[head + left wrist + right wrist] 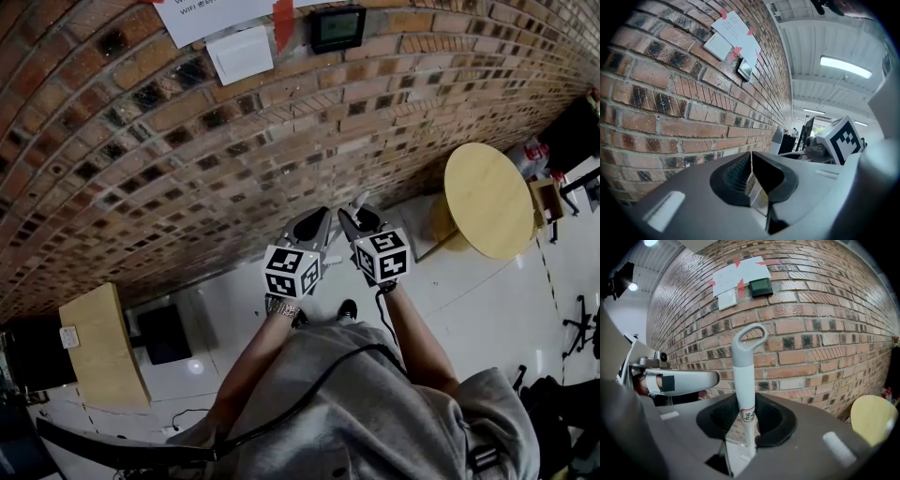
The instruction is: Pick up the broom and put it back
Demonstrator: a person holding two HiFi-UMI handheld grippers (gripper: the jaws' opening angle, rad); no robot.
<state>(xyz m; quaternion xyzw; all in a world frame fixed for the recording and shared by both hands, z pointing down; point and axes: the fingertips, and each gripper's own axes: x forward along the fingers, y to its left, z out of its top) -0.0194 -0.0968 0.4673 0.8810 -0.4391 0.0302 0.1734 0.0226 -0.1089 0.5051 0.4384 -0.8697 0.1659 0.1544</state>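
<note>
Grey and upright, the broom handle (pixel 743 366) is clamped in my right gripper (pixel 748 420) close before the brick wall (pixel 825 333), my left gripper (pixel 751 171) pressed together on nothing, so the pickup looks done and only setting it back is left.

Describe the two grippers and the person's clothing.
The left gripper and right gripper have grey bodies, black ribbed tongs and white cubes with black square markers. A black cable trails from the right one. The person wears a grey top.
</note>
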